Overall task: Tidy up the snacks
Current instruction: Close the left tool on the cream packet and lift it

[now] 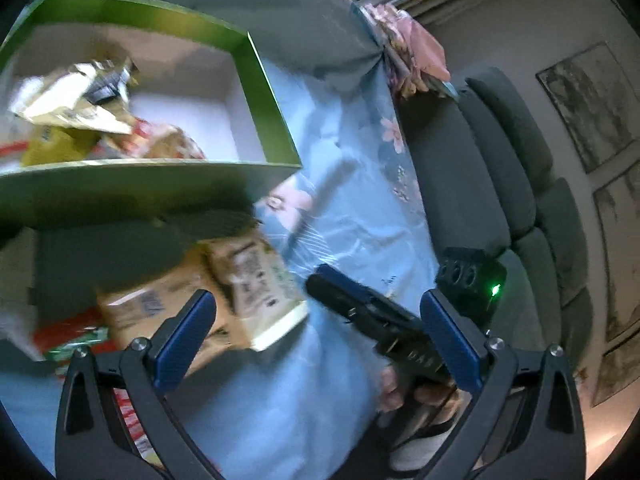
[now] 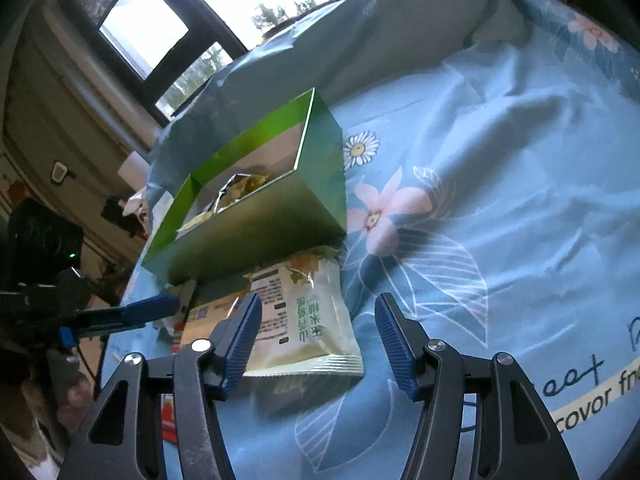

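On the soft, rumpled blue floral bedsheet (image 2: 500, 168) stands a rigid green cardboard box (image 2: 256, 220), white inside, holding crinkled foil packets. Just before its wall lies a glossy white-and-green snack packet (image 2: 316, 320). Both the right gripper (image 2: 318, 336) and left gripper (image 1: 316, 320) are spread, empty.

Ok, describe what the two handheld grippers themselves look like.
Both match: the left gripper and right gripper have black angular frames with triangular cut-outs, silver round screw heads at the joints, and blue ribbed pads lining the fingers. The right gripper's body shows a small green light. No sleeves show.
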`<state>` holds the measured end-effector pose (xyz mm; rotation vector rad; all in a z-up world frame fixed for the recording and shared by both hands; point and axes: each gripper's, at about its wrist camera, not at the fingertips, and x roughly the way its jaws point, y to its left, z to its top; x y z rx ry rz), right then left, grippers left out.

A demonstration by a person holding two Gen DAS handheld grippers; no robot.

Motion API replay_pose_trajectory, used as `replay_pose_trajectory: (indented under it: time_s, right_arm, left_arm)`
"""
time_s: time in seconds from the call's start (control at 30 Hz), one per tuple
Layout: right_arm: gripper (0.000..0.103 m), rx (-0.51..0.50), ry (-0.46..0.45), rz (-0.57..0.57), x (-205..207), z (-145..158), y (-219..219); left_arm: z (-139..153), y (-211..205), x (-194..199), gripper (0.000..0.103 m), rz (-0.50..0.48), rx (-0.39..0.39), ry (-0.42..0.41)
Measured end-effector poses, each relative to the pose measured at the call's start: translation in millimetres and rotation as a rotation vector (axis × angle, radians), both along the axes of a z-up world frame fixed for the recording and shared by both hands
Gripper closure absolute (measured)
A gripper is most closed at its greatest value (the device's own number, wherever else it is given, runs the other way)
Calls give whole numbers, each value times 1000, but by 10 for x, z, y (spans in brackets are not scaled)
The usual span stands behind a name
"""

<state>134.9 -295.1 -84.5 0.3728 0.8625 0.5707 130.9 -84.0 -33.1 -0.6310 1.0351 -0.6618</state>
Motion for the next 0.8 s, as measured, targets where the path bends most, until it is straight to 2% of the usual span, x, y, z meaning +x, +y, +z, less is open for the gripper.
replay_pose_trajectory:
  time_s: [0.27, 0.37, 0.6, 0.67, 0.8]
  right_arm:
    - [42, 19, 16, 37, 31, -65, 22]
    - [42, 21, 18, 45, 45, -71, 36]
    - [45, 26, 32, 58, 78, -104, 52]
    - [46, 24, 32, 67, 83, -108, 74]
    - [51, 3, 35, 88, 88, -132, 139]
  left_arm:
    - [-67, -125, 186, 2, 7, 21, 92]
    - [-91, -179, 231, 2, 6, 58, 111]
    - [-249, -275, 332, 13, 25, 158, 166]
    - [-279, -265, 348, 21, 36, 180, 172]
    - [-294, -204, 369, 28, 42, 173, 182]
